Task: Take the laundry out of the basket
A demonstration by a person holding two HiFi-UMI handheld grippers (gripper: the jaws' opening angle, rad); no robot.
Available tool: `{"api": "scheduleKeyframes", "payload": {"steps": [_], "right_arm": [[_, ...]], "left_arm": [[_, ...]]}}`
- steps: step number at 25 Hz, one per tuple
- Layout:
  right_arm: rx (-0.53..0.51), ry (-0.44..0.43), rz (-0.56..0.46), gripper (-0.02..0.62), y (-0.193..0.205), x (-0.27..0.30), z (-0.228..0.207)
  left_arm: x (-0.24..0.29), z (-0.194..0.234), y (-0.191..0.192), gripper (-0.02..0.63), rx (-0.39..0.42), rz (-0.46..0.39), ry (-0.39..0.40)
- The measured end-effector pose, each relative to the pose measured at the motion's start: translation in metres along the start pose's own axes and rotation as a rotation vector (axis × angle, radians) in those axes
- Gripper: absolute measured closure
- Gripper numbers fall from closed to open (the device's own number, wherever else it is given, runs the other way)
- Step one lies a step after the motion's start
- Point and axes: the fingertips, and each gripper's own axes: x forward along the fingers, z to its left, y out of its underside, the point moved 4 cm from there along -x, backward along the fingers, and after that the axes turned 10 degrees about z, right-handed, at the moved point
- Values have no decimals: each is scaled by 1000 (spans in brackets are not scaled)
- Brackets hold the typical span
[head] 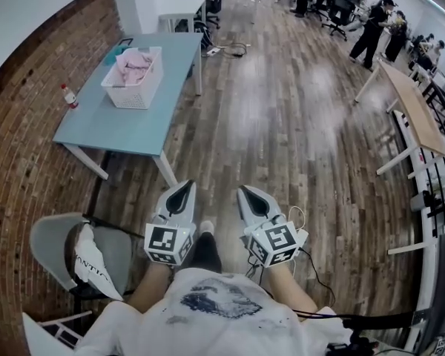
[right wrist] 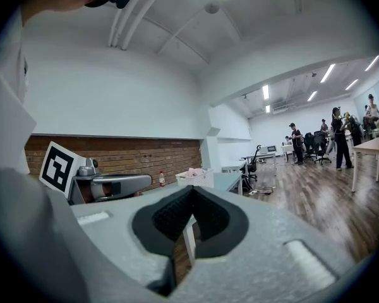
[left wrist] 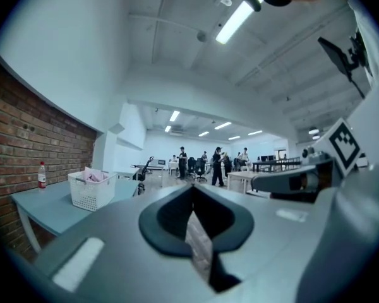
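Note:
A white slatted laundry basket [head: 134, 81] stands on the pale blue table [head: 126, 124], with pink laundry [head: 136, 64] heaped inside. The same basket [left wrist: 90, 190] shows far off in the left gripper view and, small, the basket [right wrist: 196, 177] in the right gripper view. My left gripper [head: 186, 187] and right gripper [head: 245, 193] are held close to my body, side by side, well short of the table. Both are shut with nothing between the jaws. In each gripper view the jaws [left wrist: 192, 188] meet at the tip.
A small bottle with a red cap [head: 69, 95] stands at the table's left edge by the brick wall. A grey chair [head: 63, 252] with a white bag is at my left. Wooden floor lies between me and the table. People and desks [head: 371, 28] stand far back right.

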Motion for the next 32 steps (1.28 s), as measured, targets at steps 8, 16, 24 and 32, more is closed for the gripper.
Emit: {"api": "scheduleKeyframes", "payload": {"steps": [8, 16, 24, 32], "right_arm": [[-9, -36, 30, 598, -60, 166, -54], [-16, -66, 46, 598, -100, 282, -87], [-50, -124, 51, 598, -132, 360, -106], [-65, -282, 63, 598, -142, 445, -135]], "left_arm": [[127, 116, -39, 615, -14, 3, 7], [207, 204, -72, 615, 8, -17, -23], [247, 269, -80, 615, -45, -23, -95], [294, 316, -77, 615, -63, -16, -246]]}}
